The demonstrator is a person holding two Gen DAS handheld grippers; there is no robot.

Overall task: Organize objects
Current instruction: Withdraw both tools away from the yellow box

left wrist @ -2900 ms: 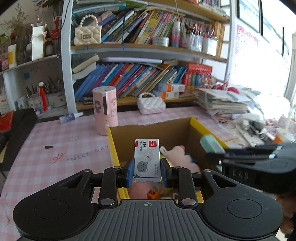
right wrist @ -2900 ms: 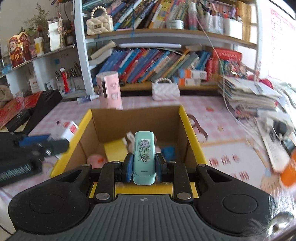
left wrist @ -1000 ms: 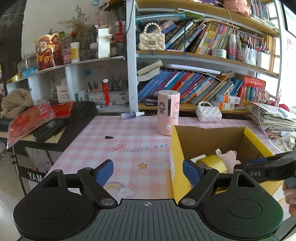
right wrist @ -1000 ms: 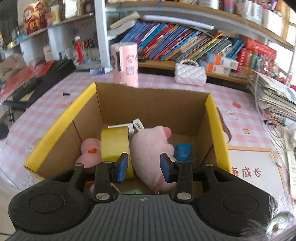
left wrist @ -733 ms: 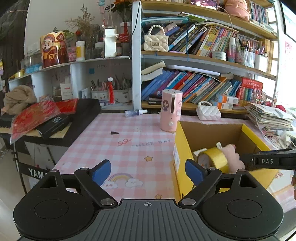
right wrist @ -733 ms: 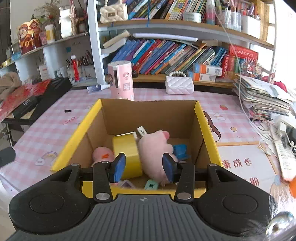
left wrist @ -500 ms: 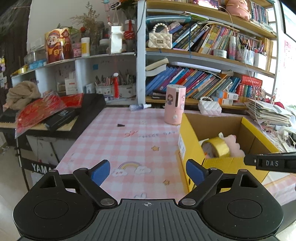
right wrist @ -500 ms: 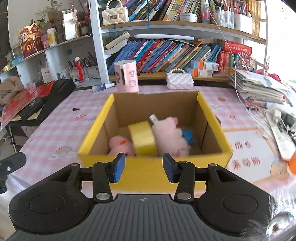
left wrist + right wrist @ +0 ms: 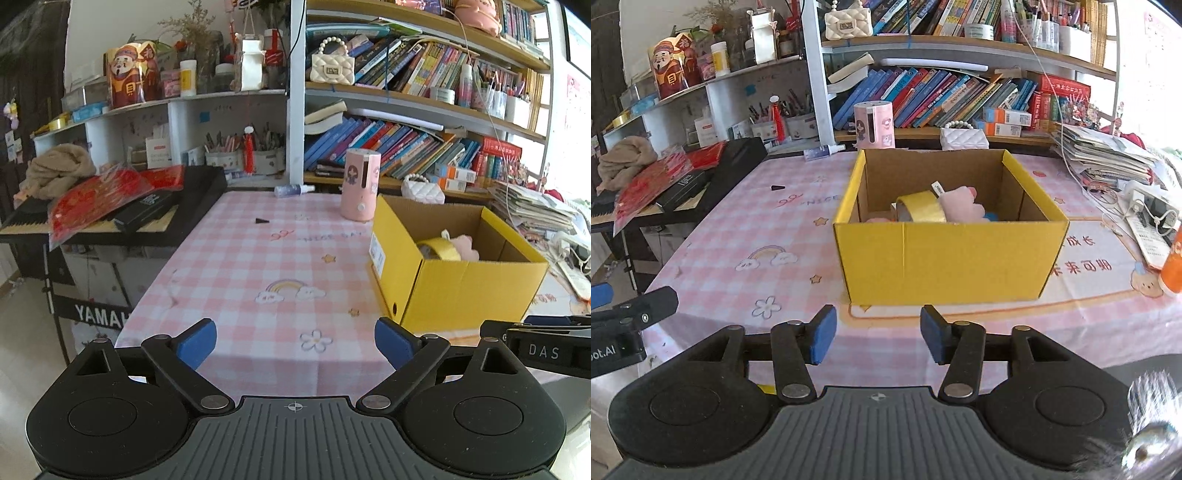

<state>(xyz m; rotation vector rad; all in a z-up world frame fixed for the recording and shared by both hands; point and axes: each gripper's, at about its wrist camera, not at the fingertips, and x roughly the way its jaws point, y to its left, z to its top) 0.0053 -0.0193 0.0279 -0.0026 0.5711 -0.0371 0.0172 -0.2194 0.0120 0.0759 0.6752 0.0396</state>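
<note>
A yellow cardboard box stands on the pink checked tablecloth; it also shows at the right in the left wrist view. Inside it lie a roll of yellow tape, a pink plush toy and a blue item. My right gripper is open and empty, held back from the box's near wall. My left gripper is wide open and empty, at the table's front edge, left of the box.
A pink cylinder and a white quilted purse stand behind the box. A black keyboard with red packets sits left of the table. Stacked papers and an orange bottle are at the right. Bookshelves fill the back.
Both grippers let go of their items into the box, opened, and pulled back toward the table's front edge. The box now stands farther away in both views.
</note>
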